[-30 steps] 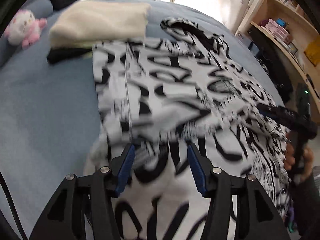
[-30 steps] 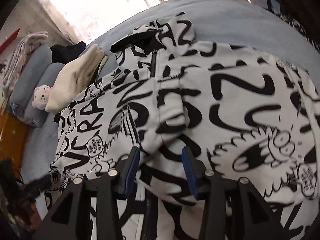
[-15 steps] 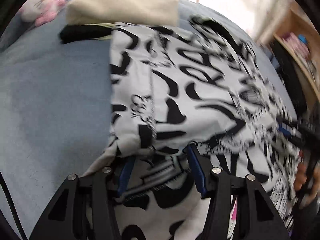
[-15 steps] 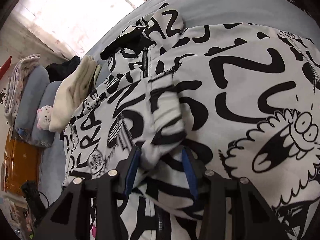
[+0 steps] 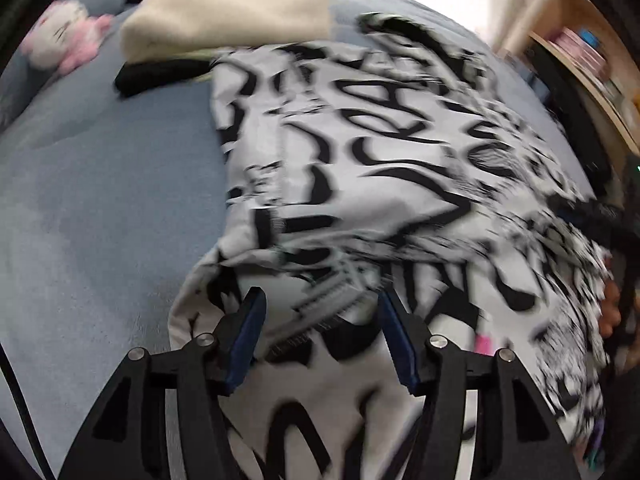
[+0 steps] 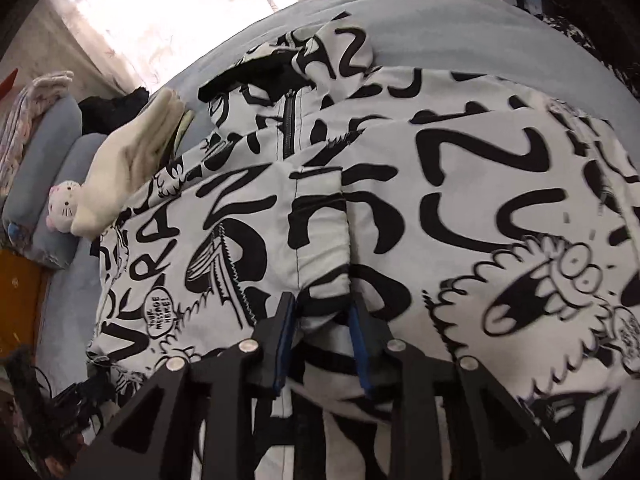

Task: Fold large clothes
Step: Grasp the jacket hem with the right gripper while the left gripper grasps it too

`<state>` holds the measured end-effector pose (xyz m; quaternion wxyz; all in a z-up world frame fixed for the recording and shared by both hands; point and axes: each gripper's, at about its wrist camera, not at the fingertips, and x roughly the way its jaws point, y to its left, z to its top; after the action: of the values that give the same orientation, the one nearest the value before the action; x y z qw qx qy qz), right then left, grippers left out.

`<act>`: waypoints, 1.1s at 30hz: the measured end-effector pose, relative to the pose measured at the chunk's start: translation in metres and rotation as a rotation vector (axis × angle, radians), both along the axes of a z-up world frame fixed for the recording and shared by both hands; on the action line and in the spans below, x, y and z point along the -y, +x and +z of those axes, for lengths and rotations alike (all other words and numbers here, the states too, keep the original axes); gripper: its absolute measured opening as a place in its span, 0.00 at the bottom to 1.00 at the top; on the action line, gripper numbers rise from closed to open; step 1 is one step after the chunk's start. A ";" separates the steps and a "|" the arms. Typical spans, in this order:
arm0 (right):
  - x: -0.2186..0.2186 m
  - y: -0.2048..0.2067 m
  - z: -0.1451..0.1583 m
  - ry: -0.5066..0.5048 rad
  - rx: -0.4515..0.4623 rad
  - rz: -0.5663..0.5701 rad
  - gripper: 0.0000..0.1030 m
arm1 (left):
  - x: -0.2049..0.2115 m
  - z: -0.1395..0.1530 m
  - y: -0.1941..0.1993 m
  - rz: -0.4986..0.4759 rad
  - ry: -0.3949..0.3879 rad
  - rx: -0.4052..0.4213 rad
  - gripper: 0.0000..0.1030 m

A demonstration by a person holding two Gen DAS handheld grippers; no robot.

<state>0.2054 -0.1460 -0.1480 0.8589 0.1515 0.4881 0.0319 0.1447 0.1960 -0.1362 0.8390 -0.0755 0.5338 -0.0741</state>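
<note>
A large white jacket with black graffiti print (image 5: 360,168) lies spread on a blue bed (image 5: 100,208); it also fills the right wrist view (image 6: 480,200). Its zipper (image 6: 287,128) and hood point to the far side. My left gripper (image 5: 320,320) is open, its blue pads either side of the ribbed hem at the jacket's near left edge. My right gripper (image 6: 322,316) is open but narrower, its pads either side of a sleeve cuff (image 6: 320,248) that lies folded over the jacket's front. The left wrist view is blurred by motion.
A folded cream garment (image 5: 224,16) on a black one (image 5: 160,74) lies at the jacket's far left. A pink and white plush toy (image 5: 64,40) sits by grey pillows (image 6: 48,168). Wooden shelves (image 5: 592,60) stand beyond the bed's right side.
Both grippers have moved forward onto the jacket. The hem now lies between the left pads and the sleeve cuff between the right pads. The right jaws have narrowed slightly.
</note>
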 end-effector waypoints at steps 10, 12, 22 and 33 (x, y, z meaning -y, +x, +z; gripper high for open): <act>-0.074 -0.023 0.031 -0.076 0.147 0.180 0.34 | 0.024 0.054 0.027 0.001 0.040 0.202 0.57; -0.099 -0.019 0.024 -0.085 0.130 0.254 0.34 | 0.027 0.037 0.048 0.049 0.032 0.154 0.57; -0.101 -0.005 -0.020 -0.284 0.030 0.324 0.19 | 0.014 -0.025 0.075 0.145 0.098 0.034 0.49; -0.042 -0.013 -0.010 -0.302 0.034 0.192 0.20 | 0.017 -0.028 0.073 0.139 0.134 0.055 0.48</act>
<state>0.1924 -0.1042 -0.1578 0.8730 -0.0270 0.4851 0.0425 0.2177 0.1786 -0.1637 0.8595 -0.0540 0.5079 0.0182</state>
